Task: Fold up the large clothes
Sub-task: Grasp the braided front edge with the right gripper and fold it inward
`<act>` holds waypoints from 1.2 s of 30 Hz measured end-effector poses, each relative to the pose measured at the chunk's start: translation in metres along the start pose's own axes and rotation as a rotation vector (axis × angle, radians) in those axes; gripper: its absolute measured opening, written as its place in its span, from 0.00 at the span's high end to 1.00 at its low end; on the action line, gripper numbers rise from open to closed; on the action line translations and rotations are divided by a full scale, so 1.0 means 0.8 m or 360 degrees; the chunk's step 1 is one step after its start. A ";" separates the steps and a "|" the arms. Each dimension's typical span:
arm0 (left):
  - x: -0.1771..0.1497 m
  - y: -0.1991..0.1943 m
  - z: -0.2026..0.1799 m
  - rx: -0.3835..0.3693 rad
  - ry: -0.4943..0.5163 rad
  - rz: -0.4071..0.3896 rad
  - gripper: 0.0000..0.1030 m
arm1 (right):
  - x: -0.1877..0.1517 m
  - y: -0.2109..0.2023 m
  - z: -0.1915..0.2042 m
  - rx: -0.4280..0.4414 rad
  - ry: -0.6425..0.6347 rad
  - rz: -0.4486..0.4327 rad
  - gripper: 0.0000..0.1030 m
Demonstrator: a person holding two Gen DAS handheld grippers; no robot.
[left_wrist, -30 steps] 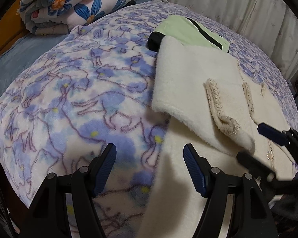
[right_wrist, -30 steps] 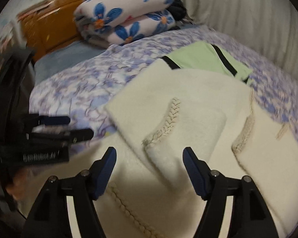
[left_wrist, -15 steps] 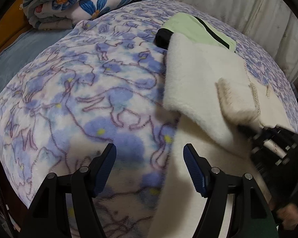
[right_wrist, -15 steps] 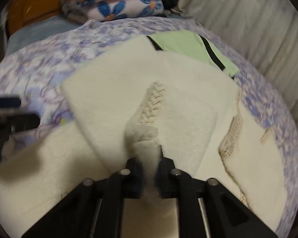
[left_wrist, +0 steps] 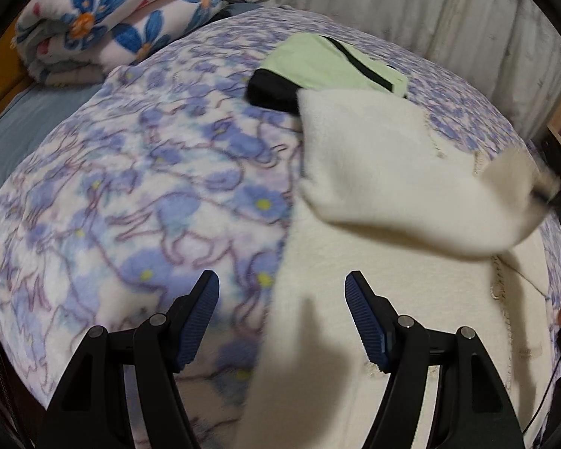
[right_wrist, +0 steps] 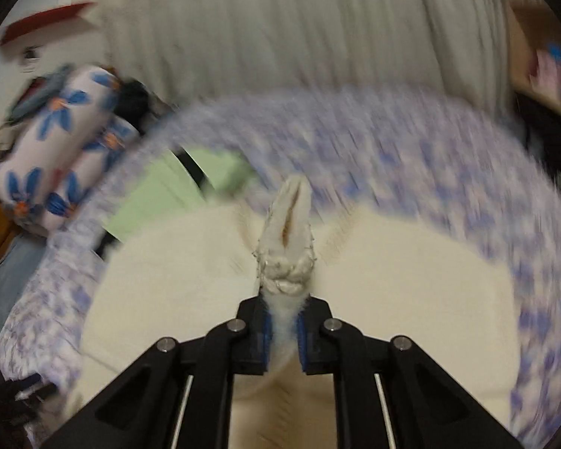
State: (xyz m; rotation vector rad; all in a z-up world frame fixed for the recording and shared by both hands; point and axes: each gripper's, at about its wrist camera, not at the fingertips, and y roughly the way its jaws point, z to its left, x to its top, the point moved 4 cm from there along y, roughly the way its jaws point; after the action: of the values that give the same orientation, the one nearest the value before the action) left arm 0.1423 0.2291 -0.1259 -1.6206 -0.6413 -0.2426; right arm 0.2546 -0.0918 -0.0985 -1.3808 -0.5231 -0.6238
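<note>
A cream fleece garment point(left_wrist: 374, 172) with braided trim lies on the purple flowered blanket point(left_wrist: 131, 187). My left gripper point(left_wrist: 282, 318) is open and empty, low over the garment's left edge. My right gripper point(right_wrist: 284, 336) is shut on the cream sleeve cuff point(right_wrist: 286, 258) and holds it lifted above the garment body point(right_wrist: 392, 280). In the left wrist view the lifted sleeve point(left_wrist: 512, 183) stretches to the far right, where the right gripper is blurred at the frame edge.
A folded green garment with black trim point(left_wrist: 336, 63) lies beyond the cream one, also visible in the right wrist view point(right_wrist: 157, 194). A rolled blue-flower quilt point(left_wrist: 104, 26) sits at the back left. A pale curtain point(right_wrist: 280, 37) hangs behind the bed.
My right gripper closed on the sleeve cuff, then lifted and pulled it to the right. The left gripper stayed open and moved slightly forward.
</note>
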 end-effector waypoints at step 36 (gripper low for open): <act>0.172 0.175 -0.075 0.0010 0.0188 -0.0022 0.89 | 0.039 0.062 -0.059 0.0333 0.0008 -0.0114 0.85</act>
State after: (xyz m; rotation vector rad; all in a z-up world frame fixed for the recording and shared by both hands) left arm 0.3421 0.2032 -0.1640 -1.5838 -0.5620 -0.3438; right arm 0.3099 -0.1380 -0.1198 -1.1672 -0.6186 -0.6123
